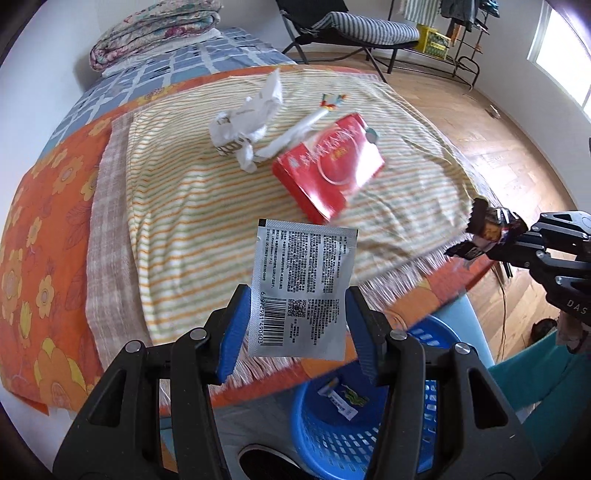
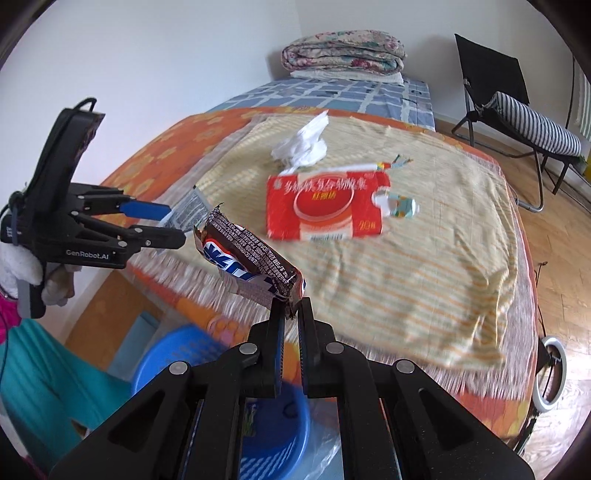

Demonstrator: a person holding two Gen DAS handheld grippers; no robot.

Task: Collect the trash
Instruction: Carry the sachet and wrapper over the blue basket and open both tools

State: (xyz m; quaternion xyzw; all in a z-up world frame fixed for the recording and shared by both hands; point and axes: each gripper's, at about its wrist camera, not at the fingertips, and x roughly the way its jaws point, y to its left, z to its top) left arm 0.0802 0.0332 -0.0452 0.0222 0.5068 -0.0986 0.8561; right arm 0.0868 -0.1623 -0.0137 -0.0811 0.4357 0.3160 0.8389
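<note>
My left gripper (image 1: 299, 314) is shut on a silver sachet (image 1: 301, 280) with a barcode, held above the bed's front edge and the blue basket (image 1: 351, 439). My right gripper (image 2: 291, 314) is shut on a brown candy bar wrapper (image 2: 247, 254), over the basket (image 2: 173, 354). On the striped cloth (image 1: 192, 206) lie a red box (image 1: 328, 166), crumpled white paper (image 1: 247, 118) and a white stick wrapper (image 1: 295, 133). The box (image 2: 325, 206) and paper (image 2: 303, 144) also show in the right wrist view. The right gripper with its wrapper (image 1: 487, 229) shows at the right of the left wrist view.
The basket holds a small wrapper (image 1: 343, 398). An orange floral sheet (image 1: 40, 240) covers the bed, with a folded quilt (image 1: 155, 29) at its far end. A folding chair (image 1: 354, 33) stands on the wood floor (image 1: 517, 129). A ring light (image 2: 552, 373) stands at the right.
</note>
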